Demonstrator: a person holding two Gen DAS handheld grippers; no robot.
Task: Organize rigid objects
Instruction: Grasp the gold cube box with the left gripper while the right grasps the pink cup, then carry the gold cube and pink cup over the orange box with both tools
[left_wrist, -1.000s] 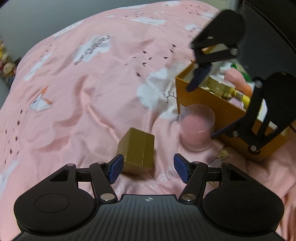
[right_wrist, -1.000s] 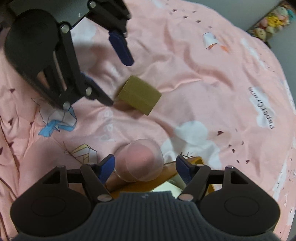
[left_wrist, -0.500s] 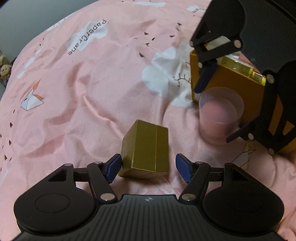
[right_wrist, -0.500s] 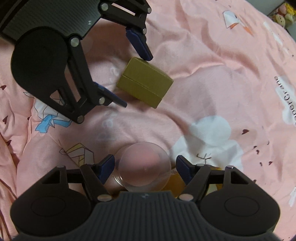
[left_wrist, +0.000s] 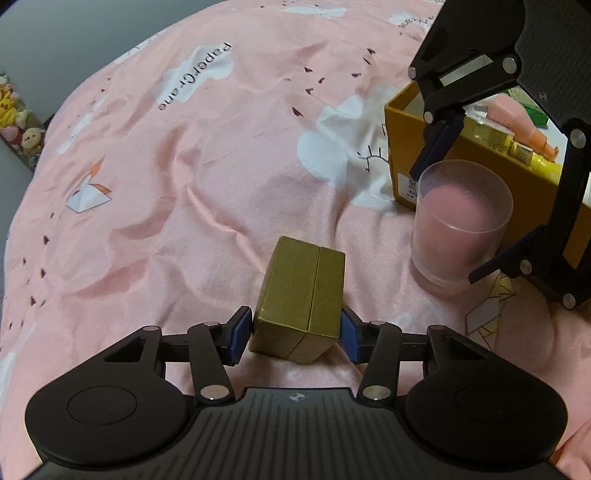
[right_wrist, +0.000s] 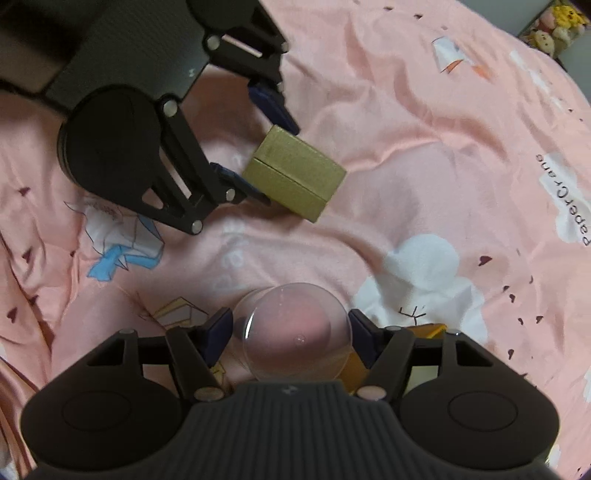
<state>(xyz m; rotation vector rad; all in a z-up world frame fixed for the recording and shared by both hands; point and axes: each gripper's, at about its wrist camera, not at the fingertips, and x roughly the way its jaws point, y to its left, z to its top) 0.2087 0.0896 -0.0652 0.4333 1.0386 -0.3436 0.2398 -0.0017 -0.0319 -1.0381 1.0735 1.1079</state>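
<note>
my left gripper (left_wrist: 295, 334) is closing its jaws around the small gold cardboard box (left_wrist: 301, 302) lying on the pink printed bedsheet (left_wrist: 166, 192); its blue pads sit right at the box's sides. my right gripper (right_wrist: 291, 334) is closing around the frosted clear plastic cup (right_wrist: 297, 332), standing just beside the orange cardboard box (left_wrist: 404, 147).

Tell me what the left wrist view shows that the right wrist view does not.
Left wrist only: the inside of the orange box, packed with small items. Right wrist only: a blue paper-crane print on the bedsheet, and just a corner of that box. Both: the gold box between the closing left gripper, and the pink cup between the closing right gripper.
</note>
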